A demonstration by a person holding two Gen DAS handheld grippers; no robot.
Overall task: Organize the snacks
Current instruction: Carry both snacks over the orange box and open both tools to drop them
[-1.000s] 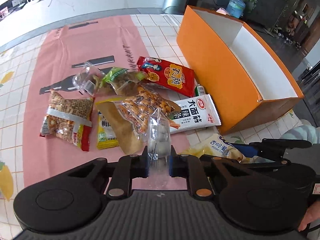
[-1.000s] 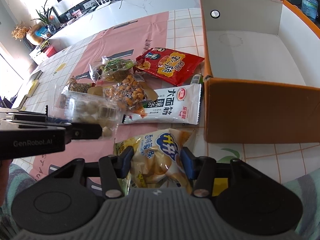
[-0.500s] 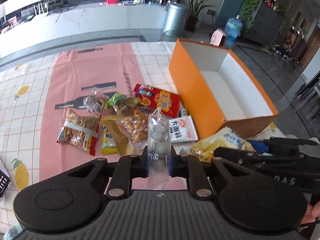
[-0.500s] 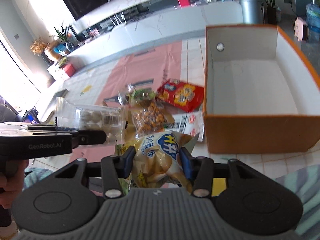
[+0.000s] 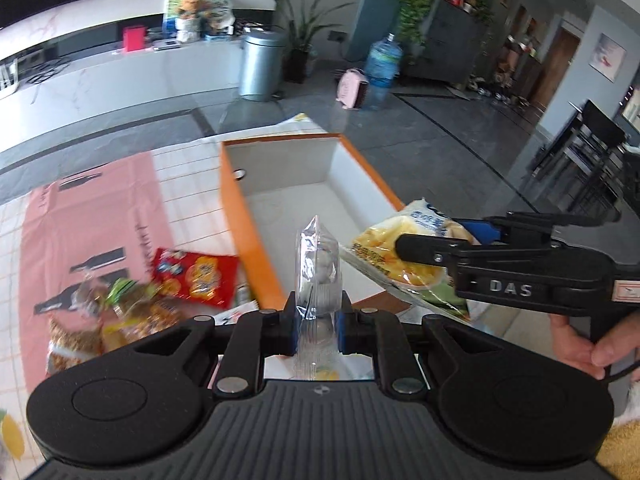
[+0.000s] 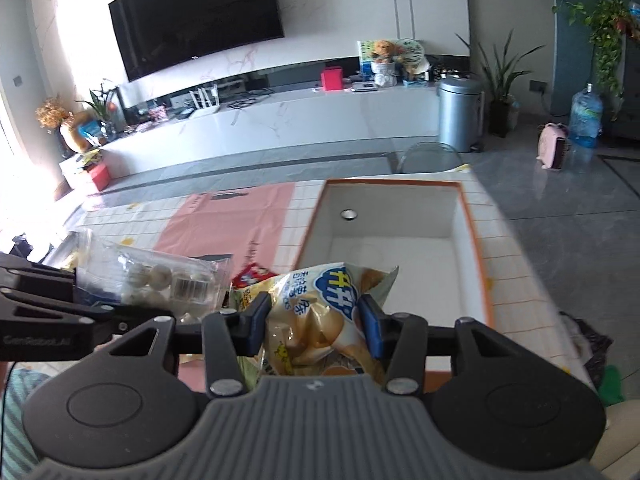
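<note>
Black left gripper (image 5: pixel 316 318): its blue pads are pressed close together on a clear plastic bag (image 5: pixel 317 268), which stands upright between them and rises above the fingertips.
Clear plastic bag: transparent, with pale round pieces inside; seen edge-on from the left wrist, and from the right wrist as a flat packet (image 6: pixel 160 280) with a barcode label, held out to the left of the other gripper.
Right gripper (image 6: pixel 316 320): jaws about half spread, clamped on both sides of a puffy yellow snack bag (image 6: pixel 320 312).
Yellow snack bag: blue and white print on its front; in the left wrist view it (image 5: pixel 404 248) hangs off the table, over the near right corner of the box.
Hand (image 5: pixel 588 340): bare fingers wrap the handle of the right gripper at the right edge of the left wrist view.
Orange box (image 5: pixel 248 224): open top, white inside, a round hole in its far wall; it sits on the tiled tablecloth just beyond both held bags, and nothing shows inside it.
Red snack packet (image 5: pixel 196 276): flat on the table, just beside the box's left wall.
Other snacks (image 5: pixel 120 312): a blurred heap left of the red packet, on the pink mat (image 5: pixel 92 216).
Table (image 6: pixel 508 280): white tile pattern, box on its right part, pink mat to the left.
</note>
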